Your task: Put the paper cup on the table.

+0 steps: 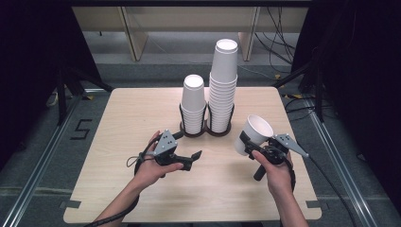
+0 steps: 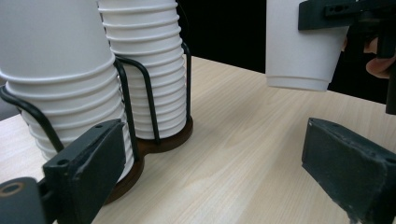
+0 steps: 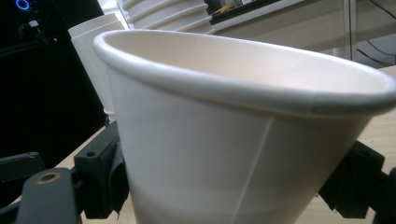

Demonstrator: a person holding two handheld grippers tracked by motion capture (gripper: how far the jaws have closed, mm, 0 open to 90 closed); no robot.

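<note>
A black wire holder on a dark wooden base stands mid-table with two stacks of white paper cups: a shorter stack on the left and a taller stack on the right. My right gripper is shut on a single white cup, held tilted above the table to the right of the holder, its mouth facing up and away. In the right gripper view the cup sits between both jaws. My left gripper hovers open in front of the holder with nothing between its jaws. Its own view has the shorter stack beside its left jaw and the held cup at upper right.
The light wooden table ends close behind the holder. Beyond it are grey floor, pale wooden furniture legs and loose cables. Dark curtains and stands flank both sides. Black cables trail from both grippers.
</note>
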